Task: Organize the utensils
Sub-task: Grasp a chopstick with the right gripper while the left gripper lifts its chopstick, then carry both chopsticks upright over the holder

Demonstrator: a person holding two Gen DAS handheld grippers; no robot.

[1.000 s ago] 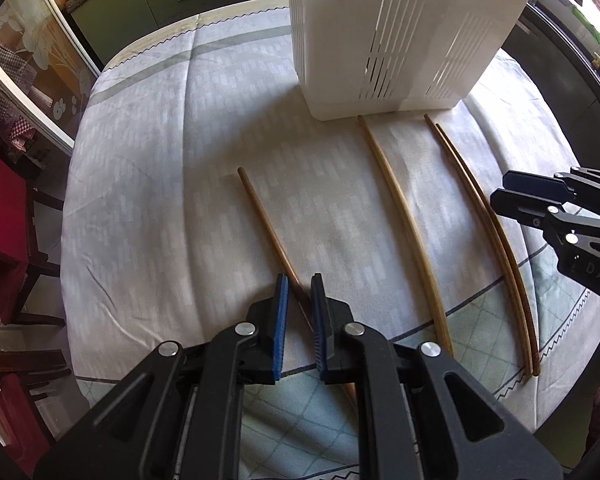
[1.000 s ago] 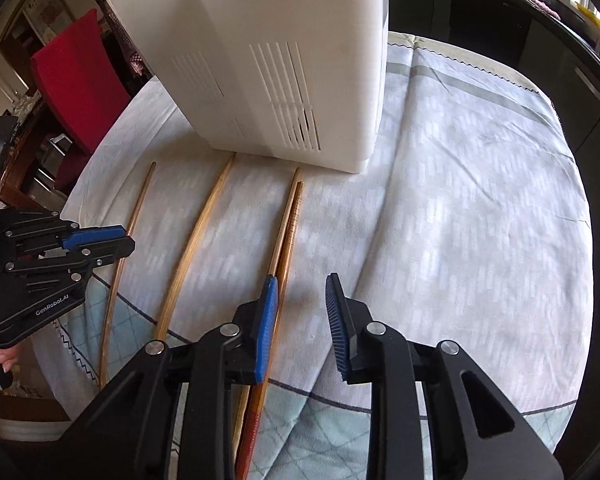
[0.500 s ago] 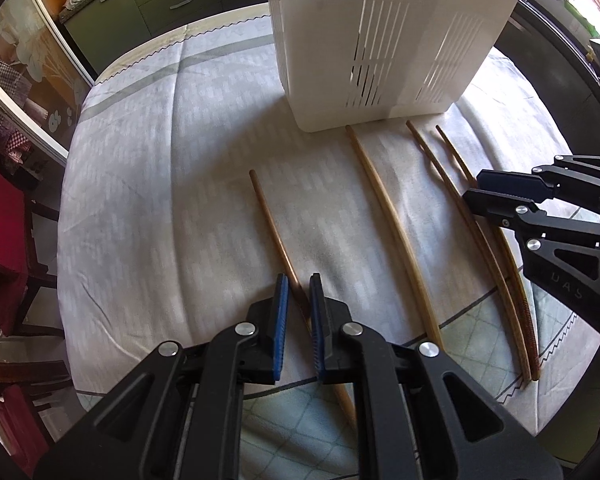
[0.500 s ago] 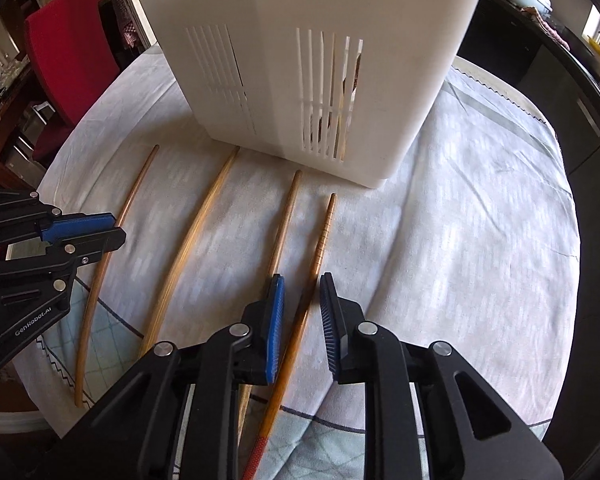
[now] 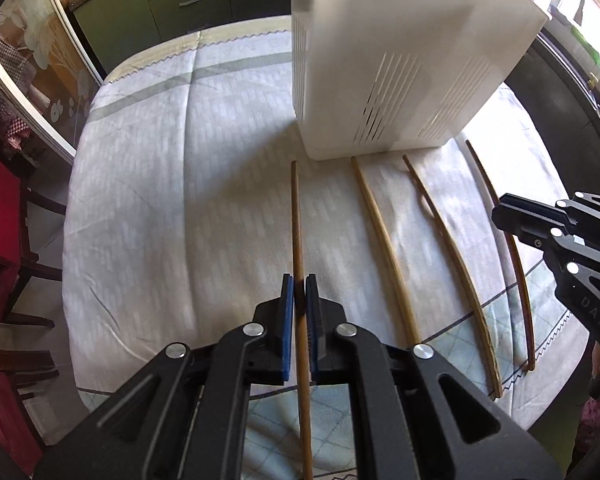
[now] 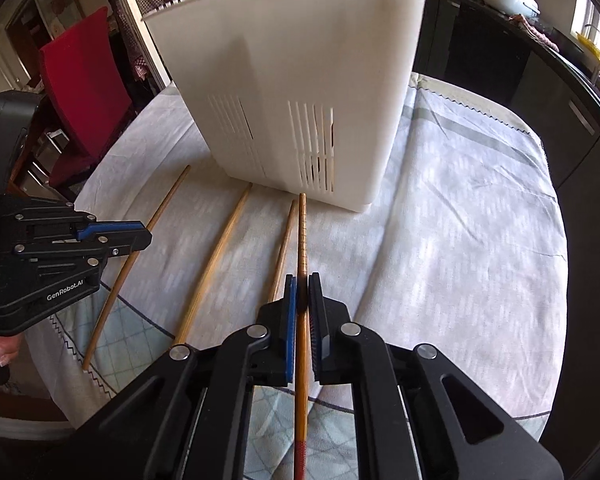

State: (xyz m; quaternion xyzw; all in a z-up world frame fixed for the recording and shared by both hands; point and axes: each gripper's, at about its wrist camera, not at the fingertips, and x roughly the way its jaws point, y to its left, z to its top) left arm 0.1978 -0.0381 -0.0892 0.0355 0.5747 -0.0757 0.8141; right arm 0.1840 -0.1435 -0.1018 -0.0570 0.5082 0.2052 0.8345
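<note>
Both claws pinched tight, left claw [image 5: 300,294] on plain chopstick [image 5: 297,216], right claw [image 6: 302,294] on ridged chopstick [image 6: 302,232]; I'd tip each upright before lowering into white holder [image 6: 300,92]

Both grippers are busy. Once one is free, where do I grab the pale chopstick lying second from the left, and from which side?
Grip the pale chopstick around mid-shaft, coming straight down from above with the fingers straddling it crosswise. It lies flat on the tablecloth, its tip nearly at the white utensil holder, with open cloth on both sides, probably enough for the fingers.
</note>
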